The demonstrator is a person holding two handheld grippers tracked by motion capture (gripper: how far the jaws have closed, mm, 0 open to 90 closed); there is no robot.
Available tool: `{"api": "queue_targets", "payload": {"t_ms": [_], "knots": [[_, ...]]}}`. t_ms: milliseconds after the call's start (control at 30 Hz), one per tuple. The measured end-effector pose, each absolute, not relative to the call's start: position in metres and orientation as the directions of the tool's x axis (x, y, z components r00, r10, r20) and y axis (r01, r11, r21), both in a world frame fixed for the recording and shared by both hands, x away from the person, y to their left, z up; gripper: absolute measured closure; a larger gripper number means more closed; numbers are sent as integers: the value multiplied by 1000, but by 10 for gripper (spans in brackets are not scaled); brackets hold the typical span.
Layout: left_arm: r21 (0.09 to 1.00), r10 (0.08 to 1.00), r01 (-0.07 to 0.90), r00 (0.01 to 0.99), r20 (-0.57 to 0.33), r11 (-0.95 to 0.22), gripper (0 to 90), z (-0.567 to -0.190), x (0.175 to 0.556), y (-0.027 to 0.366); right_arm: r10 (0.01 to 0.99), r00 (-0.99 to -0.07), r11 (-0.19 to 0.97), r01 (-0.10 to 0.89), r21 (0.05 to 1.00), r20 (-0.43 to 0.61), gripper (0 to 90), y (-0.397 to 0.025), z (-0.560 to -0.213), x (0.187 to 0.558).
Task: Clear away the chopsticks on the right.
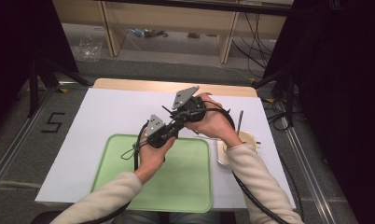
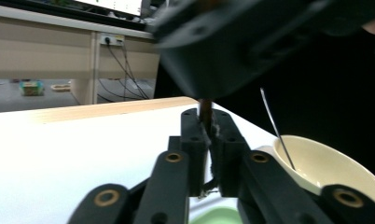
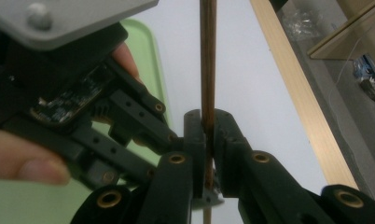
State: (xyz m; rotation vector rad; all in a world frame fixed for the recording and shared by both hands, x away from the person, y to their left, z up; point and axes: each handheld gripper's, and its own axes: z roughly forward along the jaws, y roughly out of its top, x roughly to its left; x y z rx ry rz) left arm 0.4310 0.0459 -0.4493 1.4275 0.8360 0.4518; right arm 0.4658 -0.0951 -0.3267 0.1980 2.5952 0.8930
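White-covered table (image 1: 111, 112) before wooden shelving (image 1: 171, 28); both tools, left (image 2: 208, 122) and right (image 3: 209, 122), clamped on one brown stick (image 3: 207, 56).

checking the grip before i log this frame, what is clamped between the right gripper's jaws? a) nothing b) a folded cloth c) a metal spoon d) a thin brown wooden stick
d: in the right gripper view the right gripper has its jaws closed on a thin brown stick that runs straight up from between them, over the white table.
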Motion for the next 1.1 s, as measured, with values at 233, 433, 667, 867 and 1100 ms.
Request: {"api": "queue_targets", "payload": {"t_ms": [233,433,667,867,1100], "knots": [[967,714,202,654,-250,154,849,-438,431,49,290,-910,756,28,654,-296,719,-97,-322,465],[962,722,208,637,-269,175,849,-438,433,59,344,-892,712,45,700,-292,607,-106,-307,462],[960,713,215,644,-277,179,849,-436,426,69,380,-869,699,47,713,-315,555,-124,-298,467],[965,697,204,668,-262,167,849,-424,416,84,433,-845,691,88,718,-314,546,-144,-295,475],[976,686,201,700,-199,78,848,-408,395,110,469,-827,691,124,712,-311,543,-158,-297,484]]}}
